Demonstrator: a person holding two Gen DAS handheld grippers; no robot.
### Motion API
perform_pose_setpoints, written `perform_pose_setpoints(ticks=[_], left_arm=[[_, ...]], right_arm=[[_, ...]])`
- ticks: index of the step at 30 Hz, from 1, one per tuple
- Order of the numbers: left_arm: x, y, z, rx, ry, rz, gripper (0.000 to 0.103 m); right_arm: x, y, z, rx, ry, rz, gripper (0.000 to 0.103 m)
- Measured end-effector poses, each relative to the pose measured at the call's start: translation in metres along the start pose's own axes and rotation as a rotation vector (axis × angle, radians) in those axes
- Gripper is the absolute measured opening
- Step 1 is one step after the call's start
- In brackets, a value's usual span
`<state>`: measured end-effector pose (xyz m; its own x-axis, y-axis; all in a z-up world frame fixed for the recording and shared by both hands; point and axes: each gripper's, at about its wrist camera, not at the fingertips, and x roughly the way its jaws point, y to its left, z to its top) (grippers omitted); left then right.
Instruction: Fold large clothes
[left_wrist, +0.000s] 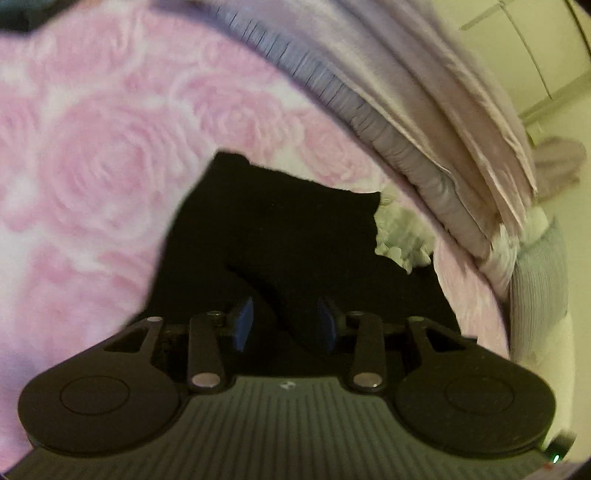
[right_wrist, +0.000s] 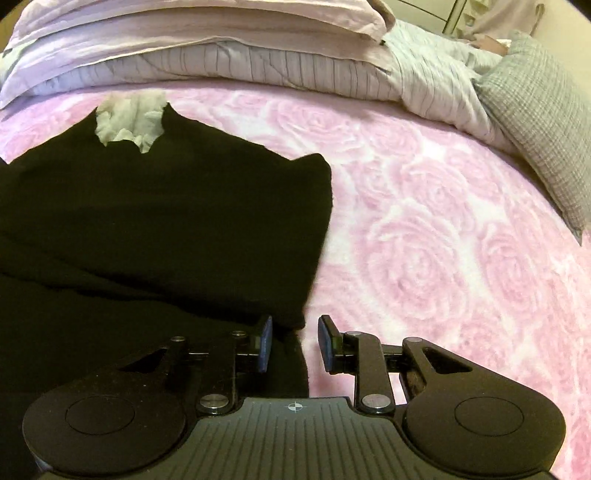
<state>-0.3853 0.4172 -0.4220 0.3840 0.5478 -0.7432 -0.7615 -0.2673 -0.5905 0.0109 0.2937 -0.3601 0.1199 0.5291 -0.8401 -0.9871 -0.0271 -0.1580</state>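
A large black garment (left_wrist: 277, 229) lies spread on a pink rose-patterned blanket (left_wrist: 110, 155). Pale ruffled fabric (left_wrist: 399, 236) shows at its far edge. My left gripper (left_wrist: 286, 325) hovers low over it, jaws apart. A raised fold of the black cloth runs between the blue pads, closer to the right one. In the right wrist view the black garment (right_wrist: 166, 206) fills the left side, with the ruffled fabric (right_wrist: 129, 118) at its top. My right gripper (right_wrist: 294, 343) stands open astride the garment's right edge, with cloth by the left pad and the pink blanket (right_wrist: 424, 240) by the right.
Folded lilac and striped bedding (right_wrist: 221, 44) is stacked along the far side of the bed. A grey checked pillow (right_wrist: 535, 122) lies at the far right. The bedding stack (left_wrist: 424, 110) also bounds the left wrist view, with the floor beyond.
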Motion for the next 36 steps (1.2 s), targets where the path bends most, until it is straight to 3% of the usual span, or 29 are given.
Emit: perform_pose_setpoints(ticks=[3, 4, 5, 6, 10, 12, 17, 21, 25, 29, 31, 32, 34, 36], left_arm=[[0.013, 0.006, 0.000, -0.088, -0.023, -0.011, 0.030], [0.013, 0.007, 0.000, -0.101, -0.038, -0.014, 0.022], [0.012, 0.007, 0.000, -0.111, -0.057, -0.020, 0.005], [0.011, 0.005, 0.000, -0.107, -0.077, -0.020, 0.002], [-0.024, -0.018, -0.011, 0.049, -0.221, 0.024, 0.001], [-0.036, -0.025, -0.022, 0.170, -0.264, 0.095, 0.001], [-0.011, -0.006, -0.035, 0.280, -0.132, 0.241, 0.006], [-0.030, -0.010, -0.031, 0.299, -0.210, 0.243, 0.009], [-0.055, -0.024, -0.026, 0.356, -0.300, 0.253, 0.009], [-0.016, -0.051, -0.017, 0.542, -0.221, 0.215, 0.013], [0.017, -0.046, -0.017, 0.576, -0.153, 0.261, 0.014], [0.028, -0.040, -0.018, 0.581, -0.129, 0.288, 0.016], [0.024, -0.036, -0.021, 0.593, -0.159, 0.268, 0.016], [0.010, -0.036, -0.026, 0.585, -0.158, 0.297, 0.015]], right_arm=[[-0.002, 0.001, -0.004, -0.009, -0.010, 0.018, 0.024], [0.000, 0.001, -0.006, -0.019, -0.015, 0.018, 0.024], [0.000, 0.001, -0.007, -0.029, -0.017, 0.018, 0.024], [0.005, 0.000, -0.008, -0.034, -0.015, 0.018, 0.024], [0.014, -0.008, -0.010, -0.038, 0.001, 0.014, 0.024], [0.018, -0.013, -0.010, -0.037, 0.006, 0.046, 0.024], [0.023, -0.006, -0.006, -0.106, 0.038, 0.040, 0.024], [0.008, -0.008, 0.003, -0.117, 0.047, 0.038, 0.024], [-0.011, -0.024, 0.020, 0.008, -0.049, 0.101, 0.024], [0.012, -0.028, 0.045, 0.129, -0.140, 0.216, 0.024], [0.044, -0.025, 0.050, 0.124, -0.103, 0.232, 0.024], [0.066, -0.021, 0.049, 0.086, -0.025, 0.207, 0.024], [0.067, -0.016, 0.044, 0.045, -0.073, 0.177, 0.024], [0.052, -0.010, 0.043, 0.023, -0.057, 0.118, 0.024]])
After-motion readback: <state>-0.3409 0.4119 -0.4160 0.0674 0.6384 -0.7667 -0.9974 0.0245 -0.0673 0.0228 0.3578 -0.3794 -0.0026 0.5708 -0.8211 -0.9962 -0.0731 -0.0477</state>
